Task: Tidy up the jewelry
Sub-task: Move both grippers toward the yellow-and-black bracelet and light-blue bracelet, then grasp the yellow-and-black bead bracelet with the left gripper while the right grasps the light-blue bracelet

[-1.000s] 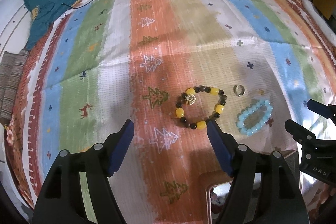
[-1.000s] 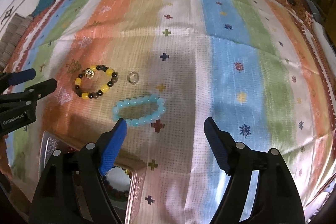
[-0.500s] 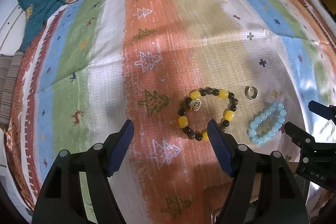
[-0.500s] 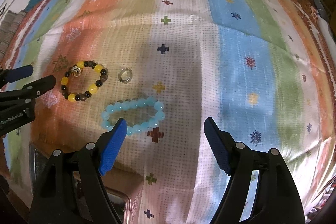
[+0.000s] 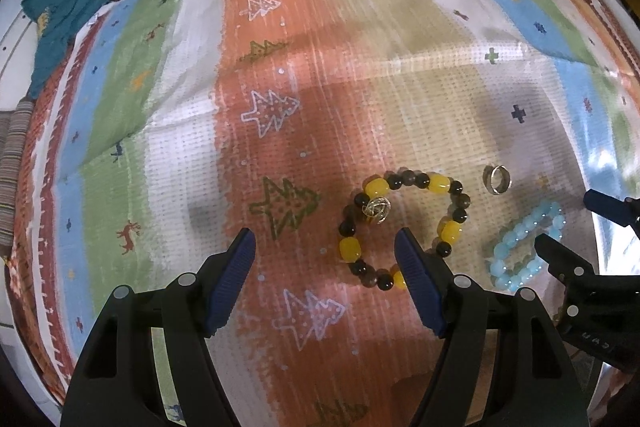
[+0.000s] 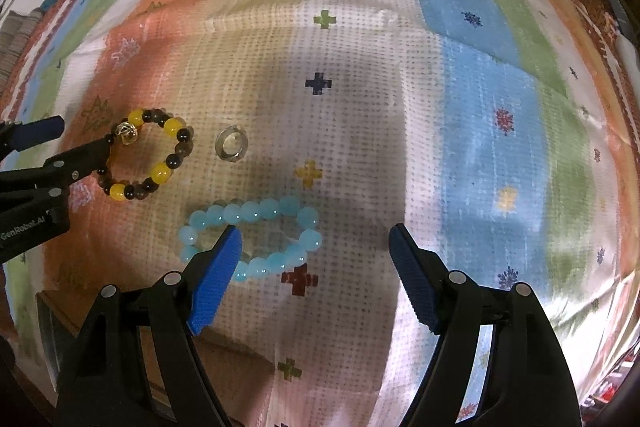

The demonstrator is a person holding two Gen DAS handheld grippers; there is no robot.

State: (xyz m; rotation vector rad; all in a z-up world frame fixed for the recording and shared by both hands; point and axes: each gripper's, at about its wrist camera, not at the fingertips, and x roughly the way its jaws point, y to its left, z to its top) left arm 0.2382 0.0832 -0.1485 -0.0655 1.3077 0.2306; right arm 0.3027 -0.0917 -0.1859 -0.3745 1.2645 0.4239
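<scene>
A yellow-and-dark bead bracelet (image 5: 404,223) with a gold charm lies on the striped cloth, also in the right wrist view (image 6: 148,155). A silver ring (image 5: 497,179) lies to its right, also in the right wrist view (image 6: 231,143). A light blue bead bracelet (image 5: 524,247) lies nearer, also in the right wrist view (image 6: 252,239). My left gripper (image 5: 325,259) is open, its right finger over the yellow bracelet's near edge. My right gripper (image 6: 314,255) is open, its left finger over the blue bracelet.
A striped cloth (image 5: 280,67) covers the table. A teal garment (image 5: 68,7) lies at the far left with a black cable. A box edge (image 6: 52,327) shows at the near left in the right wrist view.
Both grippers have moved forward and down toward the jewelry, which now looks larger and nearer. The fingers now overlap the bracelets. Both stay open.
</scene>
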